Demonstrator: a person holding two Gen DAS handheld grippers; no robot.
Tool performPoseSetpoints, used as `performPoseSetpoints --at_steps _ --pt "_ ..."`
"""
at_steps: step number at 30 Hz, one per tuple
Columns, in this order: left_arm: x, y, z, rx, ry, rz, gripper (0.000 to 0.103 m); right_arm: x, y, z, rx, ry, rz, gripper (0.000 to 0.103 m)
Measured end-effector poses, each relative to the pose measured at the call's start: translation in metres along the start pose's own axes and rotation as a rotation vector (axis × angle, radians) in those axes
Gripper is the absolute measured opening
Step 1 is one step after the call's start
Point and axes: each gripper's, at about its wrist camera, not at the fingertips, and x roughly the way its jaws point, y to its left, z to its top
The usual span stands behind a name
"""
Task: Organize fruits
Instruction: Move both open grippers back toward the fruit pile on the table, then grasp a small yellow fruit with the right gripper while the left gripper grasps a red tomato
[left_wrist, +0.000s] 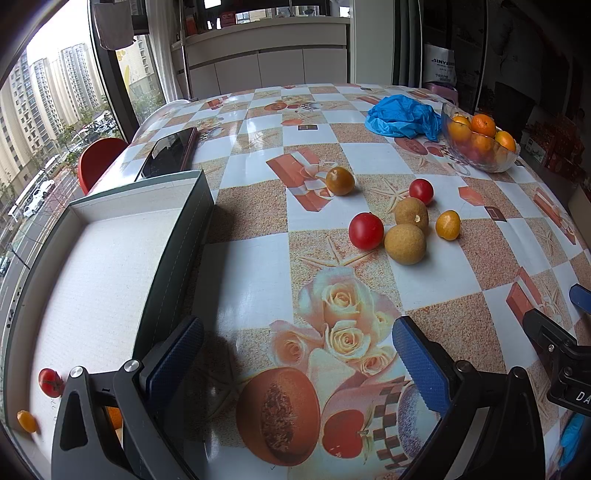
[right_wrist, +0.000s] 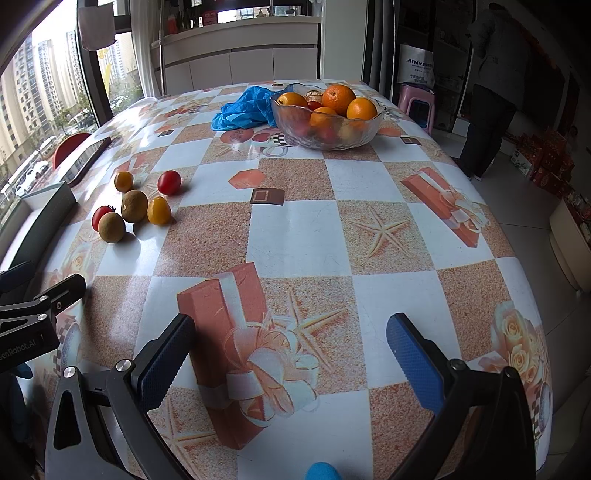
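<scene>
Checked tabletop fills frame. Grey box at left, holding cherry tomato lower left. Glass bowl of oranges at top. Loose fruits centre-right. Left hand-held gripper agape, empty; right hand-held gripper likewise.

- Three red tomatoes
- Two brown longans
- Three small yellow-orange fruits
- One glass bowl
- One box
- One phone

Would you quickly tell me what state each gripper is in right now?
Left gripper: open, holding nothing.
Right gripper: open, holding nothing.
</scene>
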Motion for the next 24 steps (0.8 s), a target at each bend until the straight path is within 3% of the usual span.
performPoseSetpoints --at_steps 7,14,17,24 --pt "0.0 0.0 0.0 0.0 0.0 0.0 0.102 0.003 0.003 0.008 0.002 0.046 0.004 0.103" --pt "0.0 0.0 0.0 0.0 0.0 0.0 0.102 0.02 0.04 0.036 -0.077 0.049 0.101 0.101" --pt "0.001 0.006 0.001 -0.023 0.0 0.014 0.102 0.031 0.044 0.05 -0.085 0.047 0.113 0.097" --pt "0.001 0.005 0.0 -0.021 0.0 0.015 0.102 0.038 0.075 0.067 -0.2 0.016 0.176 0.074"
